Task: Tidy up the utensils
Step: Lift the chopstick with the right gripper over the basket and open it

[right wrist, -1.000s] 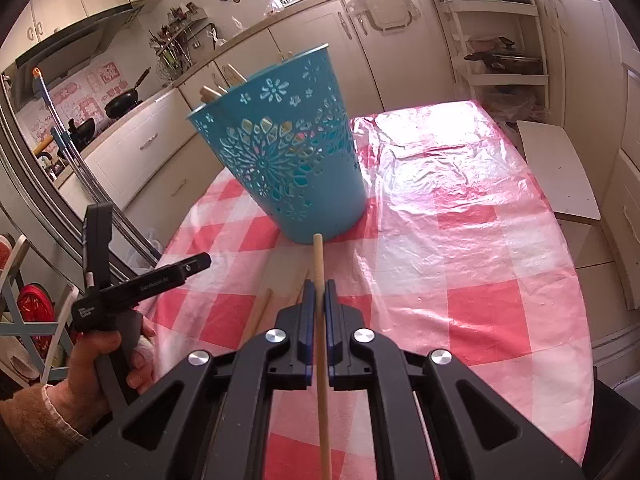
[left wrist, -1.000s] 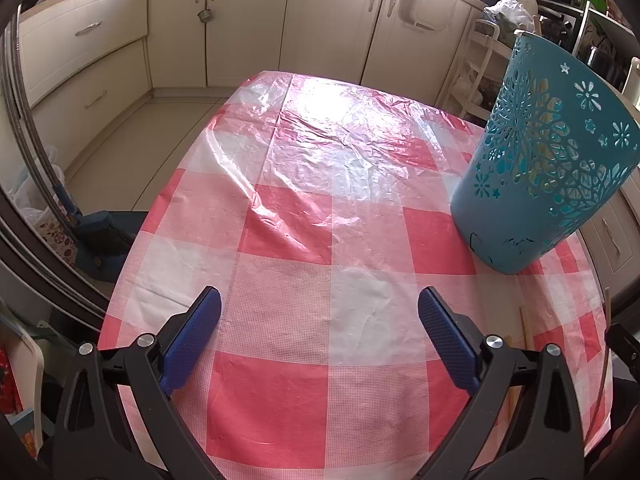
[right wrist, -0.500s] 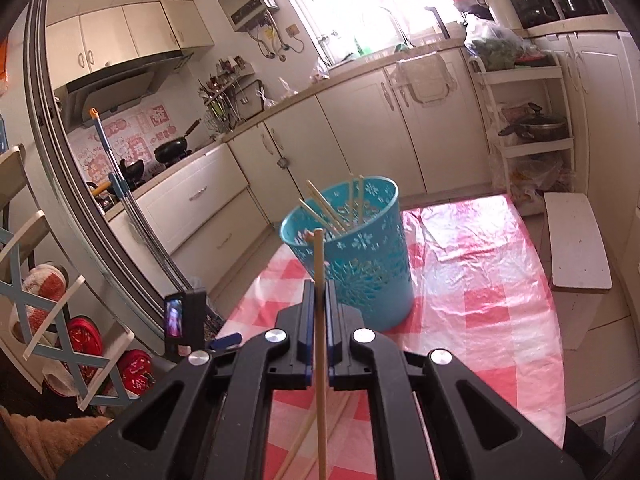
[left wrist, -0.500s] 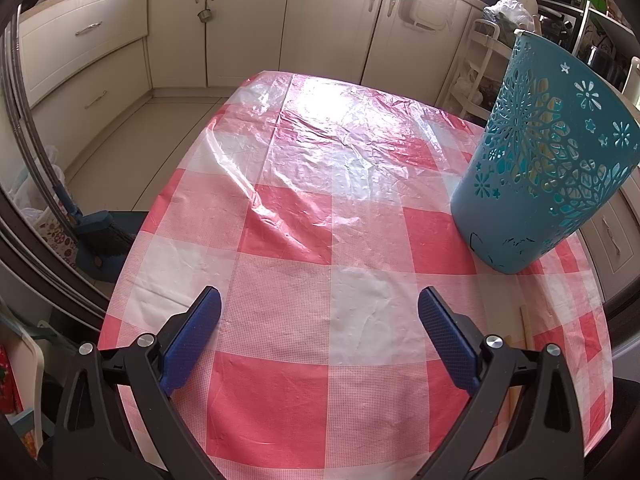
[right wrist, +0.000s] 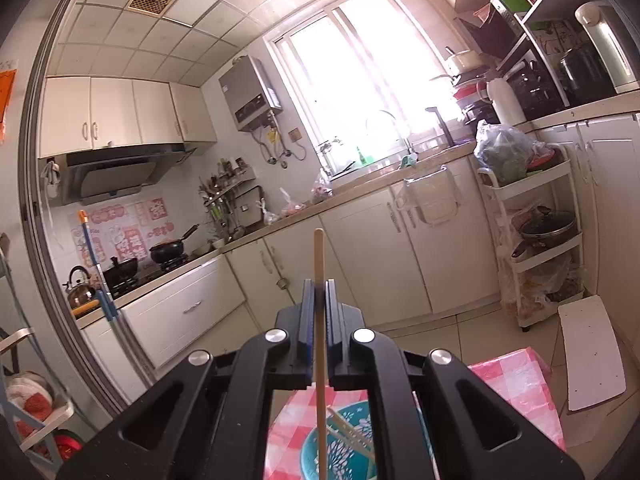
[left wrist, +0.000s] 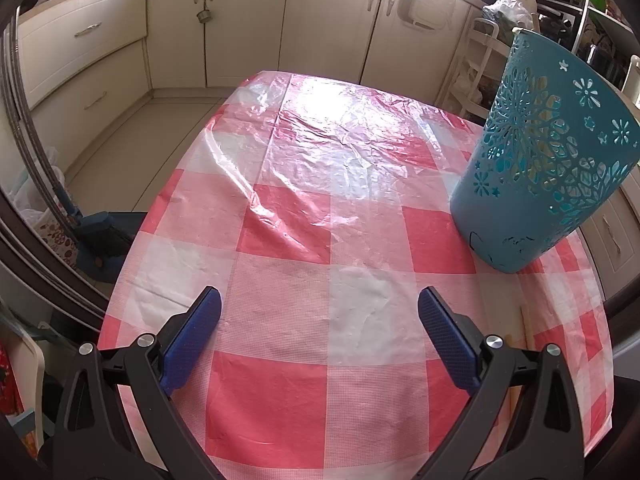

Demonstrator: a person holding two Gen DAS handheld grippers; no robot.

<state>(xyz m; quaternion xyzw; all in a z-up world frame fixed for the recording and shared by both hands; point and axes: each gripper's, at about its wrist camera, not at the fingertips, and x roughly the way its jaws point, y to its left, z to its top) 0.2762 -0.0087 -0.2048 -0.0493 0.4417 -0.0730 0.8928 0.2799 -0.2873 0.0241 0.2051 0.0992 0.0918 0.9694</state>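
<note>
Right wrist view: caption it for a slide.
Right gripper shut on a wooden chopstick, above the teal basket.

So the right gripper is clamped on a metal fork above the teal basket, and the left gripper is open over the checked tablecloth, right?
Not a fork. The right wrist view shows the right gripper clamped on a wooden chopstick above the teal basket. The left gripper is open over the checked tablecloth.

Table (left wrist: 360,420) under red-and-white checked cloth, clear plastic sheet (left wrist: 340,132) over far half. Teal cut-out basket (left wrist: 536,184) upright, right side. Wooden stick (left wrist: 525,320) flat, near-right edge.
</note>
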